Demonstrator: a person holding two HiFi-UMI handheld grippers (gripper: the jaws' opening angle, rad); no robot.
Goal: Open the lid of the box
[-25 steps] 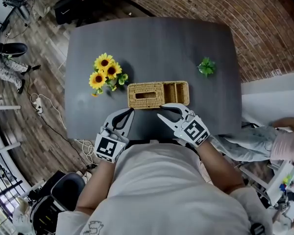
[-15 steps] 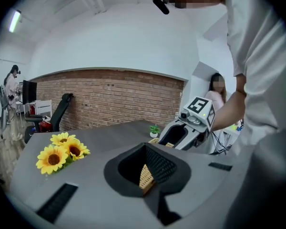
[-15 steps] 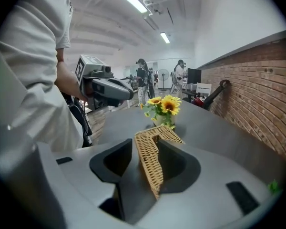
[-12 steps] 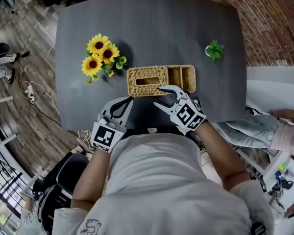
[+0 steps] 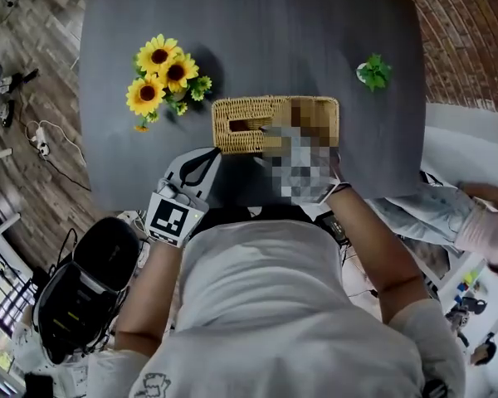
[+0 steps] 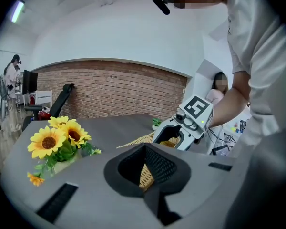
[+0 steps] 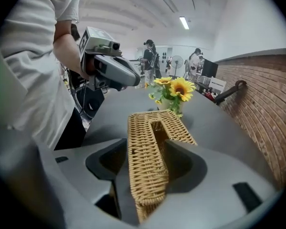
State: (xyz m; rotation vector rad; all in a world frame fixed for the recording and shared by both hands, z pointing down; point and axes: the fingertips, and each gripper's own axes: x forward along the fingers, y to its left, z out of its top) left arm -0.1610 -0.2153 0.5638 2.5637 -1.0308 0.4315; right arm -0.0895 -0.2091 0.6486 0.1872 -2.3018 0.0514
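A dark grey table [image 5: 274, 31] fills the head view. A long wicker box [image 5: 236, 110] lies near its 6 o'clock edge, lid on. The right gripper [image 7: 145, 166] straddles the box's end, its claw released: the jaws have just been opening, and the wicker stands between them ungripped. The left gripper [image 5: 209, 154], at the box's 7 o'clock, is clenched on nothing. Sunflowers [image 5: 162, 77] sit at the box's 10 o'clock, and a small green plant [image 5: 373, 71] at 2 o'clock.
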